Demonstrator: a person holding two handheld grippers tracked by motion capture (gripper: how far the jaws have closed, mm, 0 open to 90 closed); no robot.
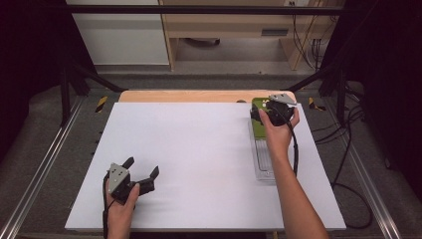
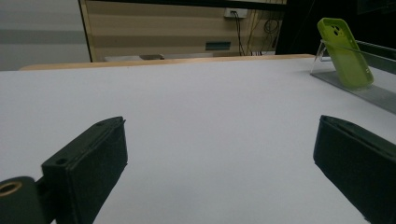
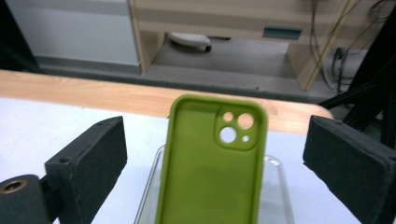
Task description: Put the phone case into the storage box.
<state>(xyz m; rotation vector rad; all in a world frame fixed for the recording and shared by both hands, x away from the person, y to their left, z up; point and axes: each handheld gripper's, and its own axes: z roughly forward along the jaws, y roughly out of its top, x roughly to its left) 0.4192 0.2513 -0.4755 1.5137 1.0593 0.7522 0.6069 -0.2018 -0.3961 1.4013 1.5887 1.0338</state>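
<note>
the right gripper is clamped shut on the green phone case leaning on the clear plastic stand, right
Not quite. In the right gripper view the right gripper has its jaws open, standing clear on either side of the lime-green soft phone case. The case does lean on the clear plastic stand.

Phone case (image 3: pixel 210 163): leaning on the clear stand (image 3: pixel 275 186), sitting between the right gripper's (image 1: pixel 266 110) jaws, untouched.
Stand: lying on the table (image 1: pixel 199 149) under that gripper.
Left gripper (image 1: pixel 144 168): resting well apart, across the table.
</note>
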